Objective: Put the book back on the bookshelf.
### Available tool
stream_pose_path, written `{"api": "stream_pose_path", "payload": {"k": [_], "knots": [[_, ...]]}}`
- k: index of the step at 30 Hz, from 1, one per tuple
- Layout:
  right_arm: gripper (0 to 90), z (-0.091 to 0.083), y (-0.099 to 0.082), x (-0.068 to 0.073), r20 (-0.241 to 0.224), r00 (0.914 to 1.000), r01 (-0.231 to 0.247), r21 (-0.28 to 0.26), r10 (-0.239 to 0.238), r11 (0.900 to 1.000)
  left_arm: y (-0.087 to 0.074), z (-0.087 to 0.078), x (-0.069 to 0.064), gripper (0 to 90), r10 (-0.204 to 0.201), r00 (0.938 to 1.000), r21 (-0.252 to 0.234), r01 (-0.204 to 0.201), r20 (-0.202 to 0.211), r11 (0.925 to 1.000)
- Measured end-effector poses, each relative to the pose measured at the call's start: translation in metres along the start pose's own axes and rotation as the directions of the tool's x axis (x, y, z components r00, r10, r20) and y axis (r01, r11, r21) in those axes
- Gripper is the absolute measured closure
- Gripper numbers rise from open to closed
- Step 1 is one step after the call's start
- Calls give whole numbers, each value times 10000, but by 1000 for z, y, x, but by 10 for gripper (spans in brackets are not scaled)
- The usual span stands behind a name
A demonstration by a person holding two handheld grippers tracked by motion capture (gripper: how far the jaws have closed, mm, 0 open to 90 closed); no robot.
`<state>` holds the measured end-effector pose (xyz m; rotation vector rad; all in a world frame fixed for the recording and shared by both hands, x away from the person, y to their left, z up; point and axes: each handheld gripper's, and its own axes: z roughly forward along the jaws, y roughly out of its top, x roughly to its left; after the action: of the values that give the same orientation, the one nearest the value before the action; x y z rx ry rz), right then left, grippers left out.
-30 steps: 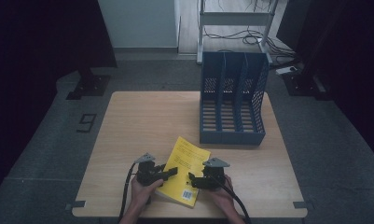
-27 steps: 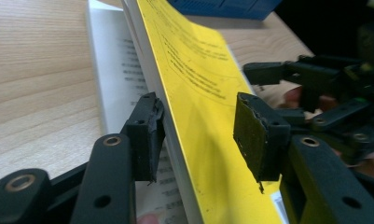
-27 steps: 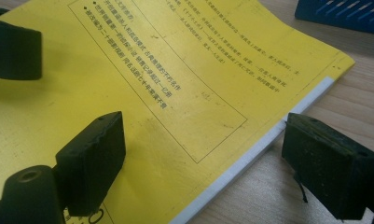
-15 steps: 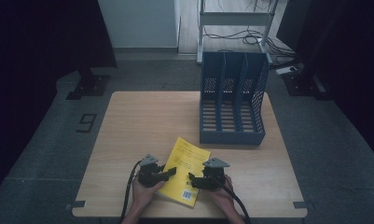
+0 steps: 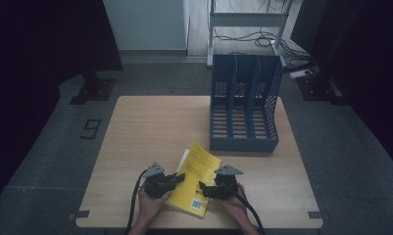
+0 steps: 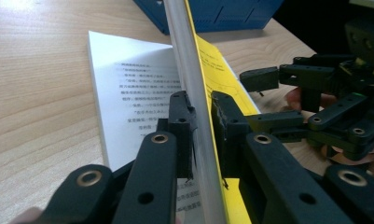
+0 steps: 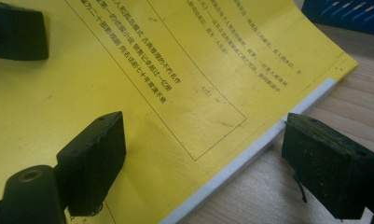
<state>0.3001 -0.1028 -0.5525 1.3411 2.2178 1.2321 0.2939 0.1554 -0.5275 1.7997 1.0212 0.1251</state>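
A yellow paperback book (image 5: 198,171) lies at the table's near edge between my two grippers. My left gripper (image 5: 181,179) has just been closing, and its jaws are now shut on the book's lifted front part (image 6: 217,74), cover and some pages together. A white printed page (image 6: 128,93) lies flat underneath. My right gripper (image 5: 203,188) is open at the book's right side. In the right gripper view (image 7: 208,149), one pad hangs over the yellow cover (image 7: 175,70) and the other over bare wood beside the book's edge.
A blue three-slot file holder (image 5: 243,110) stands at the back right of the wooden table (image 5: 150,127), its open front facing the book. A person's hands hold both grippers at the near edge. Dark floor surrounds the table.
The left gripper's jaws have closed onto the book's left edge. Both hands have stayed almost where they were, and the book has not shifted on the table.
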Motion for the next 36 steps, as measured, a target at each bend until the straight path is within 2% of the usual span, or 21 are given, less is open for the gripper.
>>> {"api": "stream_pose_path", "payload": {"k": [7,9,16,36], "knots": [[145,-5,0,-5,66,9999,-124,-160,126,9998,1,-6,-3,816,-21,9998,-255,26,202,9997],[144,-6,0,-5,78,10000,-34,-257,36,9997,2,-8,-4,820,49,9996,-389,-38,269,9992],[138,-7,0,-5,90,9999,136,-352,-133,9993,3,-13,-3,824,-104,9983,-670,143,578,9977],[132,-13,2,-13,-317,9986,-452,-560,435,9974,12,-28,-12,827,614,9954,-1072,-534,730,9928]]}}
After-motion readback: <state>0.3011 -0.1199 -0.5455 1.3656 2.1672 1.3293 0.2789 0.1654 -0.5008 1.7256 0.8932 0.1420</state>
